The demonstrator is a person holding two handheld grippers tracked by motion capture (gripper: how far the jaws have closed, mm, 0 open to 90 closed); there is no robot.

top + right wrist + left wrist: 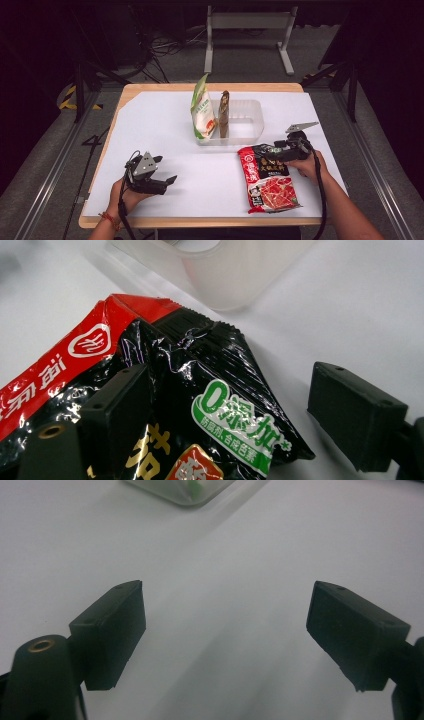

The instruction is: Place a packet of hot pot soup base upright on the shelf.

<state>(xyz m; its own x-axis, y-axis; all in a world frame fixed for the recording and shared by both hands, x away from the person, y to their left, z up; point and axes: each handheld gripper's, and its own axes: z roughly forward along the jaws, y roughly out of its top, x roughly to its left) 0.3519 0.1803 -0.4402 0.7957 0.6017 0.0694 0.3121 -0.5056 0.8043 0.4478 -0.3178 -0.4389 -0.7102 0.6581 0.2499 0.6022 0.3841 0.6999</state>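
Your right gripper [270,151] sits low over the top corner of the red and black packet [267,179], its jaws spread wide. In the right gripper view the gripper [227,415] straddles that black corner: one jaw lies over the packet's glossy face, the other stands off the packet's edge above the bare white sheet [360,305], and neither pinches anything. Your right hand [306,166] holds the gripper from behind, with the cable trailing back along your forearm.

Look at the packet [165,405] itself: it lies flat on the white sheet [165,130] at the near right of the table [150,88], its top end just in front of the clear plastic tub [252,116]. A corner of that tub [235,270] shows just beyond the packet in the right gripper view.

Inside the tub stand two things on edge: a green and white pouch [202,110] leaning at the left end, and a thin brown packet [224,114] upright beside it.

Your left gripper [165,170] rests at the near left of the sheet, well apart from the packet, held in your left hand [127,195]. Its jaws are spread too, and the left gripper [225,630] has nothing but white sheet between them, with a corner of the tub [180,490] far ahead.
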